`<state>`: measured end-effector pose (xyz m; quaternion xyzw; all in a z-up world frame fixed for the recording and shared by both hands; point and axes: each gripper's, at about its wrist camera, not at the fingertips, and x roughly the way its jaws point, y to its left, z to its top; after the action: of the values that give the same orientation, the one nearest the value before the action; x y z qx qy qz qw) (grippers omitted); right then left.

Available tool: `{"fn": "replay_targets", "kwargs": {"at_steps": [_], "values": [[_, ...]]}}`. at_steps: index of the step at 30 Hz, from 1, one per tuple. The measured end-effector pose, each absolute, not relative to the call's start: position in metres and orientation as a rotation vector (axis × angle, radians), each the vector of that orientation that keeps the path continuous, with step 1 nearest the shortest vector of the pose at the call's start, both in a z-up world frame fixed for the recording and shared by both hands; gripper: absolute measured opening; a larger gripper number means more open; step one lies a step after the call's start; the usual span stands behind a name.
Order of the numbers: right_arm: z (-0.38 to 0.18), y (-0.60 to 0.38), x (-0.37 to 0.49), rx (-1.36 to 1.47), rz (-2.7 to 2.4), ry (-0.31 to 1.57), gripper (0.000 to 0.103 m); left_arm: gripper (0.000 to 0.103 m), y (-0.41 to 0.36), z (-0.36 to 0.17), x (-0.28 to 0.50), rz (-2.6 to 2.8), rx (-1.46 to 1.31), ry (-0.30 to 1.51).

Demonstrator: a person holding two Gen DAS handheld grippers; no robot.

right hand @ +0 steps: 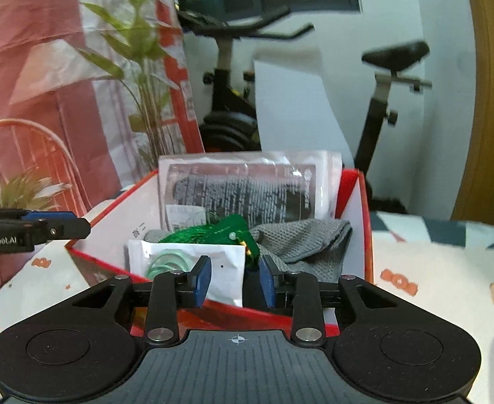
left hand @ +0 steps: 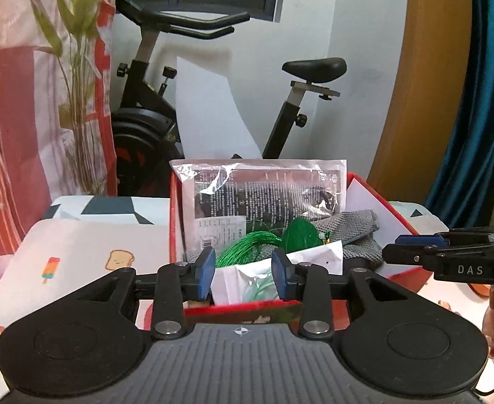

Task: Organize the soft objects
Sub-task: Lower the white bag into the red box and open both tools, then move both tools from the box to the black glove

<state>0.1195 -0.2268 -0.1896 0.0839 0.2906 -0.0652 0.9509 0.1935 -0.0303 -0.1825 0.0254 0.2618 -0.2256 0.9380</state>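
Note:
A red box (left hand: pixel 385 202) (right hand: pixel 365 222) with white inner walls stands on the patterned cloth. It holds a clear plastic packet with dark contents (left hand: pixel 264 192) (right hand: pixel 247 188) upright at the back, a green tassel ornament (left hand: pixel 267 240) (right hand: pixel 213 232), a grey knit cloth (left hand: pixel 354 229) (right hand: pixel 304 239) and a white pouch with green rings (left hand: pixel 247 282) (right hand: pixel 179 262) at the front. My left gripper (left hand: pixel 243 276) is open and empty just before the box's near rim. My right gripper (right hand: pixel 235 281) is open and empty at the near rim too; it also shows from the side in the left wrist view (left hand: pixel 415 249).
The cloth (left hand: pixel 78 252) (right hand: pixel 432 269) with toast and popsicle prints covers the surface around the box. An exercise bike (left hand: pixel 152 101) (right hand: pixel 233 101) stands behind. A plant (right hand: pixel 139 84) and an orange wire chair (right hand: pixel 28 155) are at the left.

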Motion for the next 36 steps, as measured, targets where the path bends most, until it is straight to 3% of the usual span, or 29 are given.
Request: {"fn": "replay_targets", "kwargs": {"at_steps": [10, 22, 30, 36], "values": [[-0.206, -0.192, 0.068, 0.136, -0.097, 0.510, 0.030, 0.043, 0.002, -0.204, 0.155, -0.450, -0.034, 0.566], [-0.268, -0.175, 0.068, 0.146, -0.060, 0.669, 0.035, 0.045, 0.009, -0.271, 0.159, -0.429, -0.053, 0.735], [-0.297, -0.179, 0.084, 0.169, -0.071, 0.739, 0.053, 0.051, 0.003, -0.296, 0.165, -0.420, -0.044, 0.787], [-0.309, -0.183, 0.095, 0.208, -0.076, 0.751, 0.057, 0.052, 0.002, -0.304, 0.168, -0.419, -0.049, 0.797]]}}
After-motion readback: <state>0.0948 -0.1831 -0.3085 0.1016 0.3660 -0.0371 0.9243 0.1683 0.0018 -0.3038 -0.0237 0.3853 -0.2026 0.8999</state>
